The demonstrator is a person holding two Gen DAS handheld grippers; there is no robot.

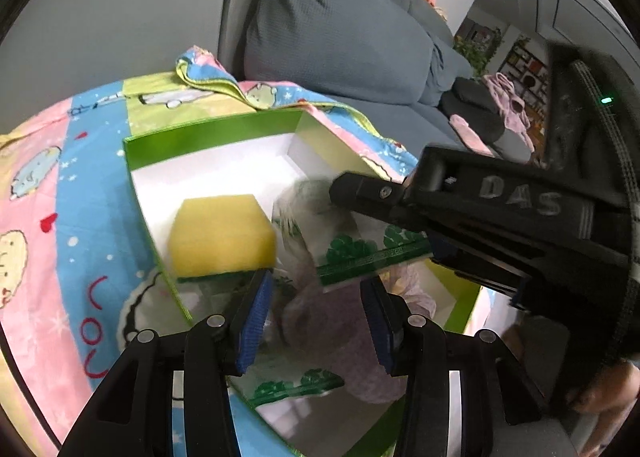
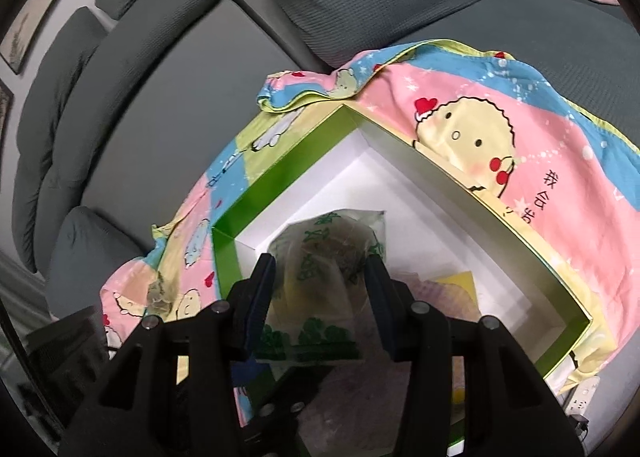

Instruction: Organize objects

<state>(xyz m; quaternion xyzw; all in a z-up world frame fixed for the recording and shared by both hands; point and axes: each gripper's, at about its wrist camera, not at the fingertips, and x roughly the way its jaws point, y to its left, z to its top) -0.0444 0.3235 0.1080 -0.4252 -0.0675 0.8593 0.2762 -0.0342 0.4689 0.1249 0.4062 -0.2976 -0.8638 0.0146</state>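
Fingers of the right gripper (image 2: 320,309) clench a clear green-printed bag (image 2: 328,257) over the green box (image 2: 256,193). Beside it, the left gripper (image 1: 316,321) hangs released above the same box. Farther inside lies a yellow sponge (image 1: 222,235), and beyond the box spreads the cartoon blanket (image 2: 520,129).

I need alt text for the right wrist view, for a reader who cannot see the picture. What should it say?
The right gripper holds a clear plastic bag with green print between its fingers, above a green box with a white inside. A yellow sponge lies in the box, which sits on a colourful cartoon blanket on a grey sofa.
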